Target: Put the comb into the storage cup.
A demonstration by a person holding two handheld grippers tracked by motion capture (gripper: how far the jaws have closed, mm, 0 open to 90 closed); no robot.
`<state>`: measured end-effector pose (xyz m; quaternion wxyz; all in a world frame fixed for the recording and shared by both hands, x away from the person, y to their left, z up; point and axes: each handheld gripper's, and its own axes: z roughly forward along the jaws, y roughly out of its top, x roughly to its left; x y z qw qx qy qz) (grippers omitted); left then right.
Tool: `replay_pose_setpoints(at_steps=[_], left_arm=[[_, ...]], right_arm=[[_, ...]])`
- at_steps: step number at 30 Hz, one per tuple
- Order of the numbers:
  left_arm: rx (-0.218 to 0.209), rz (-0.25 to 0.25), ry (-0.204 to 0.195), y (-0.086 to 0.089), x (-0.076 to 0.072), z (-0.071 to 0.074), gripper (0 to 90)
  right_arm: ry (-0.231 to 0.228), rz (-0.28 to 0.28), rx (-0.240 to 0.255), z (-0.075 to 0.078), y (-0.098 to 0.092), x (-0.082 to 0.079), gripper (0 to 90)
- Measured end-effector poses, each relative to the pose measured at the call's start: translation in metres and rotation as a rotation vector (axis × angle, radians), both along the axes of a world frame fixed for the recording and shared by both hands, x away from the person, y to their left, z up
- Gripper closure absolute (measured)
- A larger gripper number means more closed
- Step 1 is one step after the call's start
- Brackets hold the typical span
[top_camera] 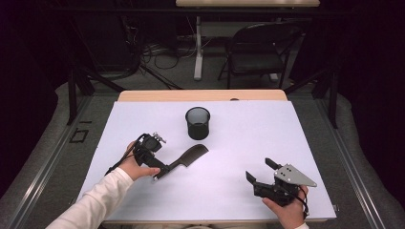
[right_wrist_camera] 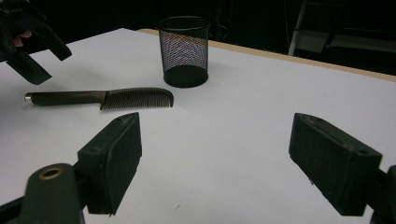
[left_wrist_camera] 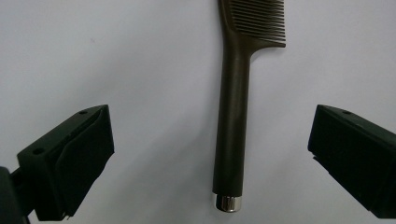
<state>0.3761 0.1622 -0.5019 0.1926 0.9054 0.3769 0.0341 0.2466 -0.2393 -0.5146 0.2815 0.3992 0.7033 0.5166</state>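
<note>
- On the counter (top_camera: 143, 121), a white sheet covers the work area; a black mesh cup (top_camera: 197, 122) stands upright near its far middle.
- Right gripper (top_camera: 259, 171): rests near the front right corner, jaws spread and empty, well apart from the other objects.
- Left gripper (top_camera: 161, 174): hovers low at the handle end of the comb, jaws wide apart on either side of the handle, no pad touching it.
- Comb (left_wrist_camera: 233, 126): lies flat on the sheet, between the left gripper and the cup, teeth end toward the cup, metal cap toward the gripper.
- Risk, judged: the handle is thin and lies flat, so jaws closing too high may slide over it, or an off-centre pinch may spin the comb away.
</note>
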Motion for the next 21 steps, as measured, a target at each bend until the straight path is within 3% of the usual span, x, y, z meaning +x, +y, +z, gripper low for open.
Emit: replay_pose_setpoints(at_steps=[12, 21], left_arm=[[0.04, -0.021, 0.031, -0.01, 0.004, -0.01, 0.6], [0.036, -0.009, 0.059, -0.015, 0.008, -0.014, 0.6]], right_arm=[[-0.004, 0.001, -0.001, -0.001, 0.0, 0.001, 17.2], [0.0, 0.003, -0.006, -0.001, 0.0, 0.0, 17.2]])
